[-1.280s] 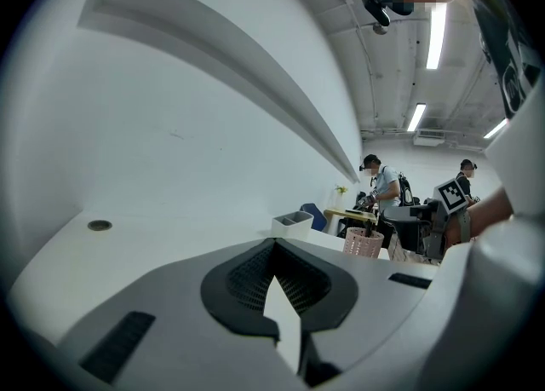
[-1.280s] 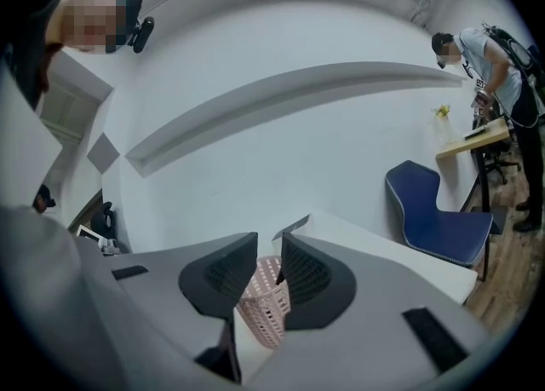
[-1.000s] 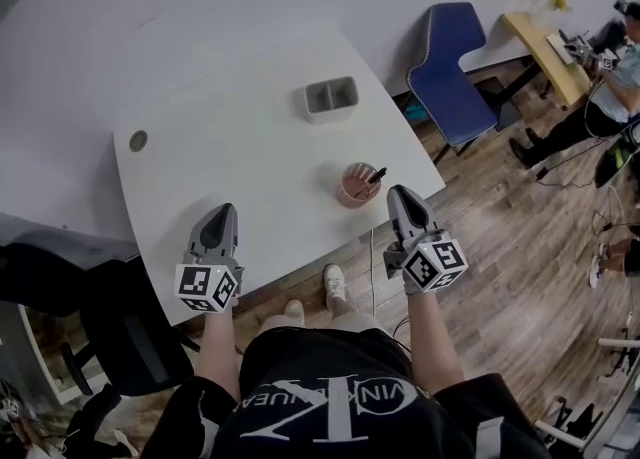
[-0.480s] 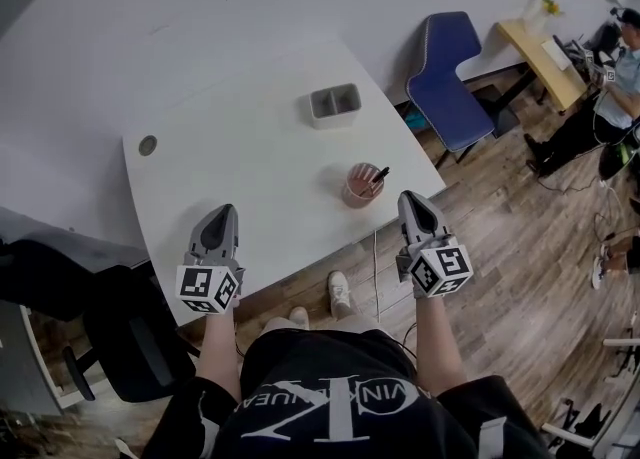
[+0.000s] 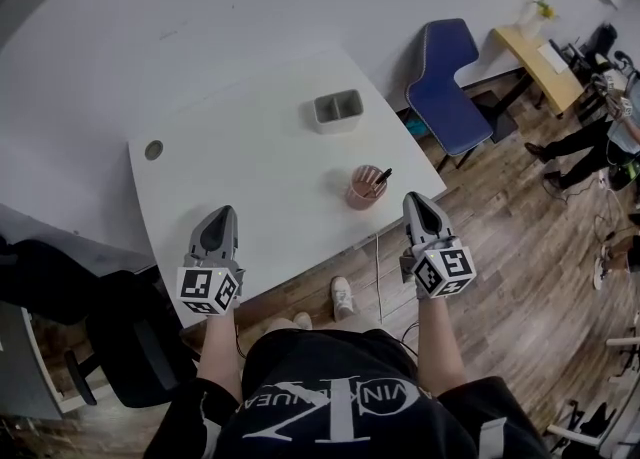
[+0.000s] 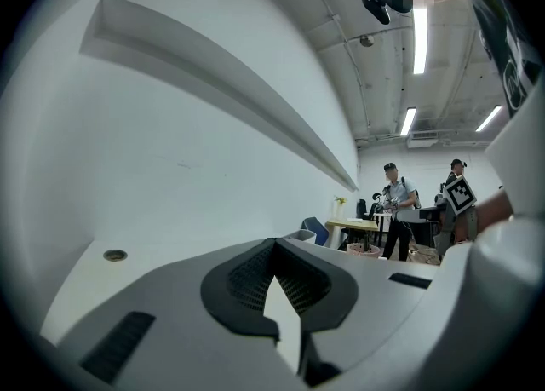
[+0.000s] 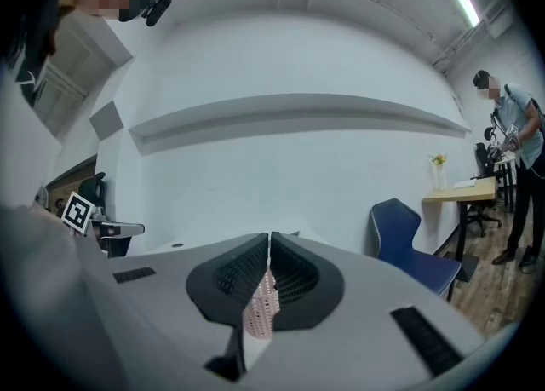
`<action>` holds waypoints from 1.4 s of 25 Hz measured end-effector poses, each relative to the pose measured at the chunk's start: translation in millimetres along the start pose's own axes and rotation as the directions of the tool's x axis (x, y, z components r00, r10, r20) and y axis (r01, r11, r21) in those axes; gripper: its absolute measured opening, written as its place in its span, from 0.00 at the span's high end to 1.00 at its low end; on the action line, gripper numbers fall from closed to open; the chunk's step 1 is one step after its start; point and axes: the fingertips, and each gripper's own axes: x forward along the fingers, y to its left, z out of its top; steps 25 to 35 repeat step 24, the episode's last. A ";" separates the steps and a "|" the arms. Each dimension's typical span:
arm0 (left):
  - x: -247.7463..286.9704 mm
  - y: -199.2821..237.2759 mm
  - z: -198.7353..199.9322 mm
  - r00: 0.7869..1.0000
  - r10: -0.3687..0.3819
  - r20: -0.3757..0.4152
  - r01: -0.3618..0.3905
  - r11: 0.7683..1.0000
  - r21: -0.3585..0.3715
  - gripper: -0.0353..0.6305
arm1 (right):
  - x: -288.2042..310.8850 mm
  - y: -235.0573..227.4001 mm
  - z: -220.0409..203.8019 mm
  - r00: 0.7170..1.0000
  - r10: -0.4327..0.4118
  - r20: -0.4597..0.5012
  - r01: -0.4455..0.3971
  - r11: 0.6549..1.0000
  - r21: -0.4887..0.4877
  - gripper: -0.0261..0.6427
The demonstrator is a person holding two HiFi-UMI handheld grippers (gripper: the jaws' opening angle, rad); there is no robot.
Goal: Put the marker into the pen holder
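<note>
1. At a white table (image 5: 250, 177), seen from above, a person holds a two-jaw gripper in each hand, both hovering at the table's near edge.
2. Just ahead of the right gripper (image 5: 414, 199) and slightly to its left stands a pink pen holder (image 5: 362, 193), upright on the table near the front right corner. The gripper is apart from it.
3. A black marker (image 5: 379, 179) sits inside the pen holder, leaning toward the right gripper's side, its upper end sticking out above the rim.
4. The right gripper's fingers (image 7: 255, 253) are pressed fully together and grasp nothing. In the right gripper view the pink holder shows through the gap beneath their meeting tips.
5. The left gripper (image 5: 224, 212) is also closed, its fingers (image 6: 255, 266) meeting at the tips with nothing between them. Only bare tabletop shows below them.
6. Farther ahead, between the lines of the two grippers, rests a grey desk organiser (image 5: 338, 110) divided into two compartments. What lies in them cannot be made out.
7. Ahead and to the left of the left gripper's fingers, a round cable hole (image 5: 153, 150) is set in the tabletop.
8. Beyond the right gripper, off the table, stands a blue chair (image 5: 450, 82) on the wooden floor (image 5: 520, 247).
</note>
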 end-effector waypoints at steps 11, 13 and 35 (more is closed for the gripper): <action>6.4 -4.5 1.7 1.000 -0.020 0.002 0.020 1.000 0.003 0.93 | -3.1 1.7 1.8 1.000 -0.004 -0.004 0.004 1.000 -0.019 0.92; 7.6 -6.5 1.5 1.000 -0.022 0.002 0.022 1.000 0.003 0.93 | -4.3 -0.2 1.4 1.000 -0.007 -0.006 0.007 1.000 -0.017 0.92; 15.4 -8.7 -2.7 1.000 -0.029 -0.009 0.029 1.000 0.001 0.93 | -2.4 -8.3 -3.4 1.000 -0.018 -0.015 0.018 1.000 -0.002 0.92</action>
